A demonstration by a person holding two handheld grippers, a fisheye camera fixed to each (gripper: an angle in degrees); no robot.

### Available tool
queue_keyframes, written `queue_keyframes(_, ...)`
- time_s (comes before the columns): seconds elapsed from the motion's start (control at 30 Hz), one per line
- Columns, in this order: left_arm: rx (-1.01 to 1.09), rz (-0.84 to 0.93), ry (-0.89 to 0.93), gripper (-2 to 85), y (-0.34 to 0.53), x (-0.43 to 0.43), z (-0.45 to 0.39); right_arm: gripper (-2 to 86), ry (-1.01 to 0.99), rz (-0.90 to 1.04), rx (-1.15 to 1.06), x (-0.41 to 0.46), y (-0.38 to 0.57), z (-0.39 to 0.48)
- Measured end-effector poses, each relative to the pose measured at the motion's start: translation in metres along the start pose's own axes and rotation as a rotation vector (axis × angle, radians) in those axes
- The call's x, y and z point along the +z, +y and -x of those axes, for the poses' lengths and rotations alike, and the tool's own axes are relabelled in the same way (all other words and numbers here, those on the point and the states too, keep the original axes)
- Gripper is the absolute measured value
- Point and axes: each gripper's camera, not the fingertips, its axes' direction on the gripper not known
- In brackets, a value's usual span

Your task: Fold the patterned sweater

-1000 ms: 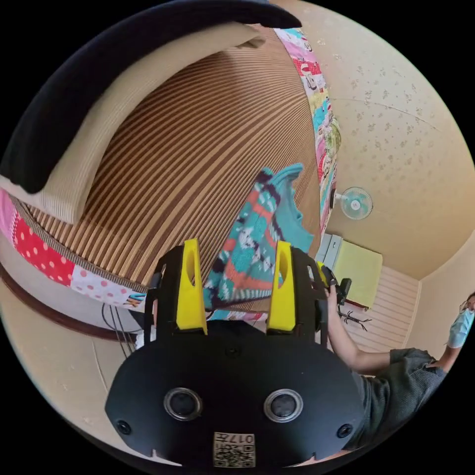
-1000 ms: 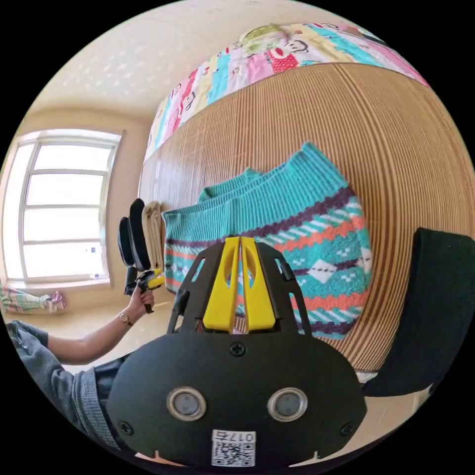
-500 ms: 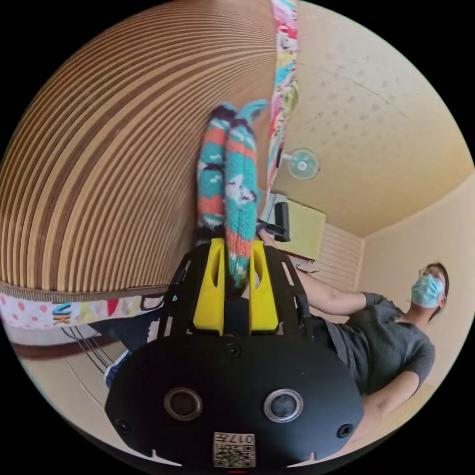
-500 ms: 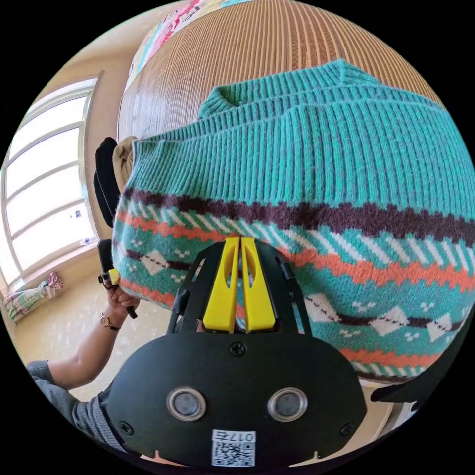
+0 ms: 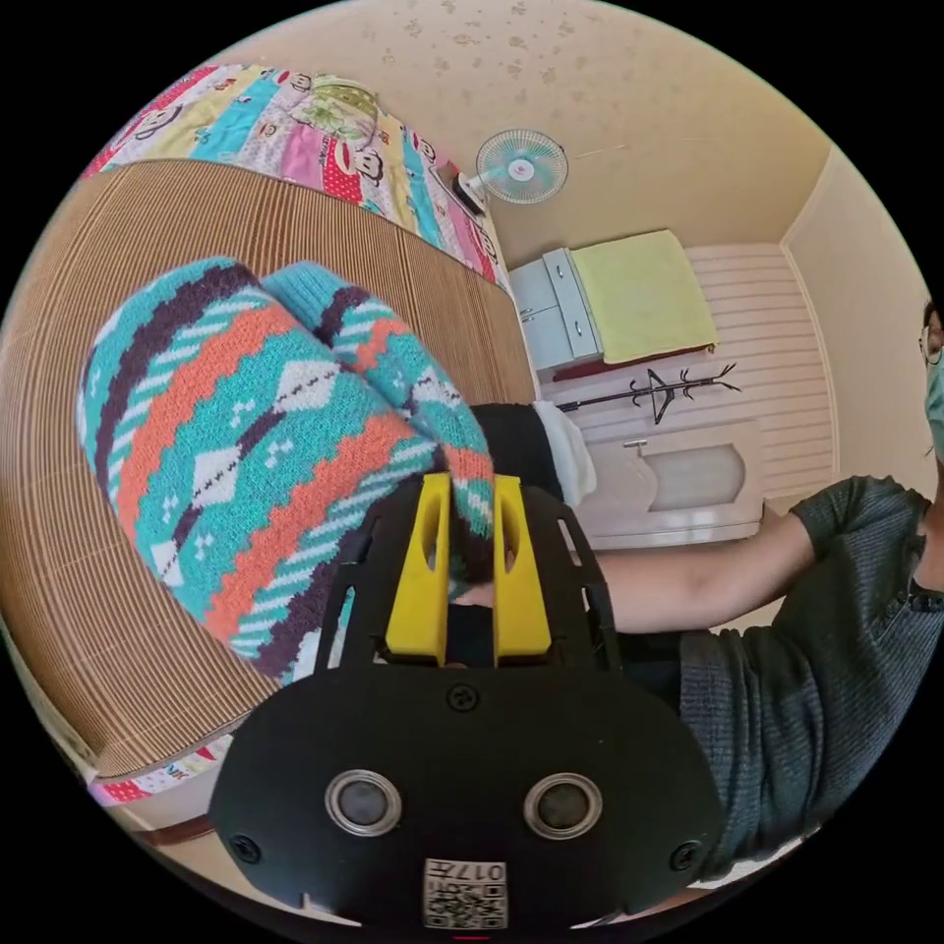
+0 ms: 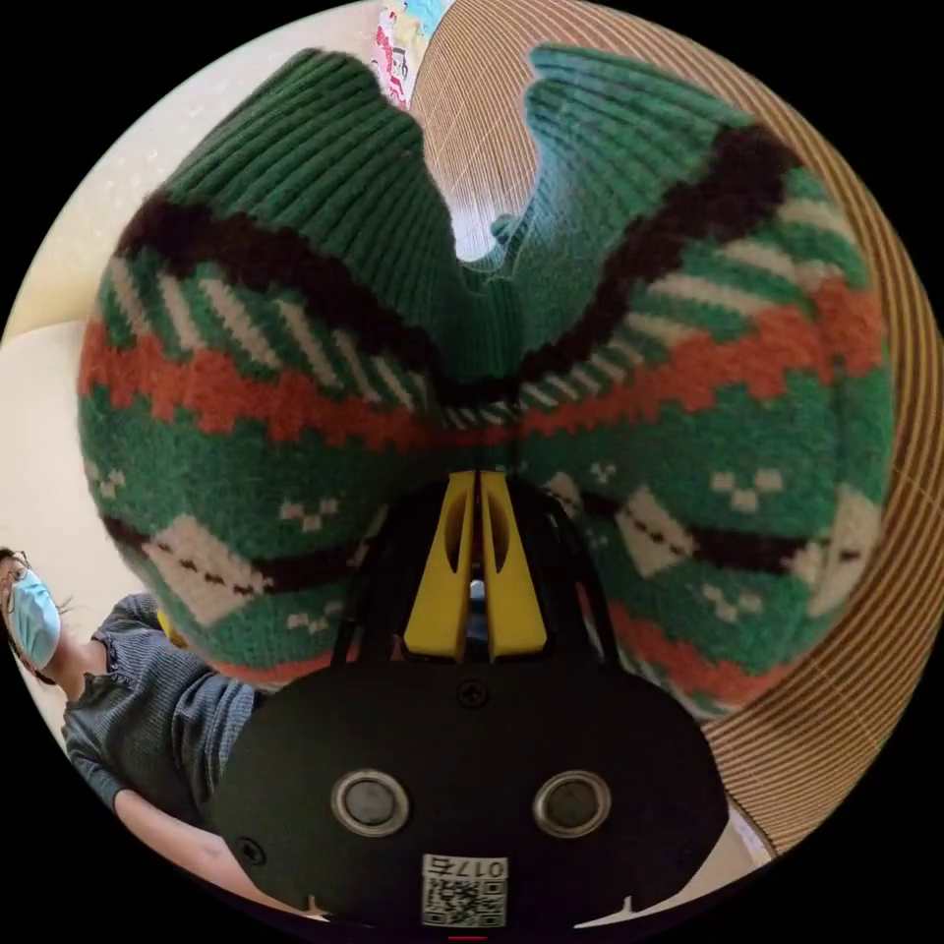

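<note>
Both grippers' jaws pinch the sweater [image 5: 246, 413]; the left gripper view adds a wall fan [image 5: 521, 167].

Left gripper view: patterned sweater [image 5: 256, 462] covers part of the striped mat [image 5: 59, 551] under it; its lower fold drops behind the left gripper [image 5: 467, 492] housing. Person [image 5: 787, 629] cut off by the frame edge, forearm partly behind the housing.

Right gripper view: sweater bunched close at the right gripper [image 6: 477, 482]; whether both jaw tips press knit is unclear. Sweater's bottom edge hidden by the housing.
</note>
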Motion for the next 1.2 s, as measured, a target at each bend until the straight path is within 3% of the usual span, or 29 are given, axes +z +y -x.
queue_keyframes(0.1, -0.025, 0.119, -0.022, 10.1, 0.001, 0.08, 0.002, 1.3, 0.207, 0.031, 0.075, -0.072, 0.041, -0.032)
queue_keyframes(0.2, -0.111, 0.246, 0.032, 15.7, 0.007, 0.157, 0.012, 2.4, 0.242, 0.0, 0.116, -0.141, 0.089, -0.065)
queue_keyframes(0.3, -0.093, 0.311, -0.065, 16.1, 0.017, 0.191, 0.009, 8.5, 0.17, -0.124, 0.093, -0.192, 0.125, -0.073)
queue_keyframes(0.37, -0.125, 0.327, 0.016, 17.5, 0.015, 0.189, 0.007, 18.3, 0.087, -0.207, 0.035, -0.208, 0.135, -0.067)
queue_keyframes(0.43, -0.087, 0.329, 0.048, 18.0, 0.014, 0.172, -0.007, 22.4, 0.055, -0.198, -0.001, -0.201, 0.129, -0.065)
queue_keyframes(0.5, 0.021, 0.294, -0.007, 17.4, 0.019, 0.137, -0.037, 25.1, 0.038, -0.155, -0.003, -0.185, 0.116, -0.071)
queue_keyframes(0.63, 0.005, 0.103, -0.139, 17.8, 0.038, 0.061, -0.048, 28.3, 0.012, -0.09, 0.006, -0.142, 0.086, -0.091)
queue_keyframes(0.7, -0.209, -0.086, -0.279, 20.8, 0.064, 0.007, -0.009, 28.4, -0.004, -0.073, -0.008, -0.13, 0.079, -0.097)
queue_keyframes(0.77, -0.37, -0.161, -0.315, 22.1, 0.089, -0.017, 0.04, 27.2, -0.03, -0.038, -0.017, -0.12, 0.073, -0.108)
queue_keyframes(0.87, -0.567, -0.133, -0.118, 23.0, 0.123, -0.016, 0.128, 24.4, -0.011, 0.017, -0.014, -0.116, 0.07, -0.12)
queue_keyframes(0.97, -0.555, -0.085, 0.102, 22.5, 0.135, 0.014, 0.171, 22.3, -0.123, 0.111, 0.028, -0.097, 0.066, -0.134)
queue_keyframes(1.07, -0.592, -0.101, 0.423, 19.8, 0.146, 0.053, 0.195, 17.7, -0.003, 0.158, 0.043, -0.075, 0.073, -0.122)
queue_keyframes(1.2, -0.531, -0.224, 0.41, 16.3, 0.163, 0.026, 0.171, 15.7, -0.03, 0.133, -0.008, -0.037, 0.087, -0.09)
